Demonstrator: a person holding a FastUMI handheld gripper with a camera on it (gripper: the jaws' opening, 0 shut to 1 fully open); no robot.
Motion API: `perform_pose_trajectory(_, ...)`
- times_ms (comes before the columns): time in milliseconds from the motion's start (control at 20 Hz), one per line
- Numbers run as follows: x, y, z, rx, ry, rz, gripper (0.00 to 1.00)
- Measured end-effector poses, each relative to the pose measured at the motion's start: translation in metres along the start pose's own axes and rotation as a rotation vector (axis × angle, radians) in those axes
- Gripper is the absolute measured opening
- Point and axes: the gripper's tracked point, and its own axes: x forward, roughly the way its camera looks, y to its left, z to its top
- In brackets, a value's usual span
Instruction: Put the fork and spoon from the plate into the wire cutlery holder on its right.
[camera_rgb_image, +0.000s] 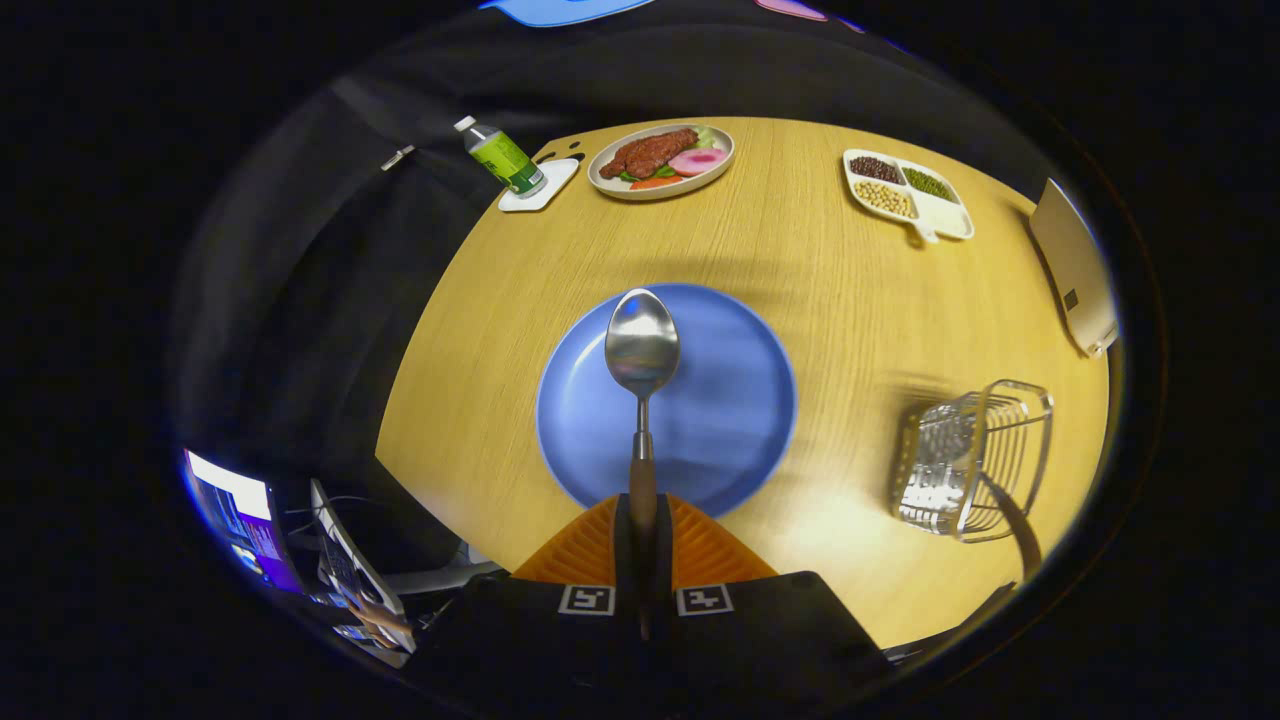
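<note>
We are holding the spoon (641, 372) in the gripper (642, 545) — the fingers are closed hard on its handle, one on each side, and the bowl is sticking straight out ahead of them, above the blue plate (730, 420). The plate itself is looking bare now; we are seeing no fork on it, and whether the fork is already in the holder we cannot tell through the wire. The wire cutlery holder (968, 458) is standing off to the right of the plate, well apart from the spoon's tip. For this step we are judging that the carry should swing right while keeping the spoon clear of the table, then tip it — bowl or handle down — squarely over the holder's open top before loosening the grip. Beyond the plate, a food dish (661, 160), a bottle (504, 156) and a divided tray (908, 193) are sitting along the far edge.
</note>
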Motion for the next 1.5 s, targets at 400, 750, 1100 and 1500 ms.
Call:
perform_pose_trajectory(400,-0.088,-0.065,-0.002,-0.063,-0.038,-0.062,0.08)
perform_pose_trajectory(750,-0.131,-0.128,-0.021,-0.198,0.104,-0.165,0.08)
perform_pose_trajectory(1100,-0.130,-0.182,-0.028,-0.297,0.354,-0.202,0.08)
perform_pose_trajectory(1500,-0.100,-0.197,-0.026,-0.310,0.577,-0.179,0.08)
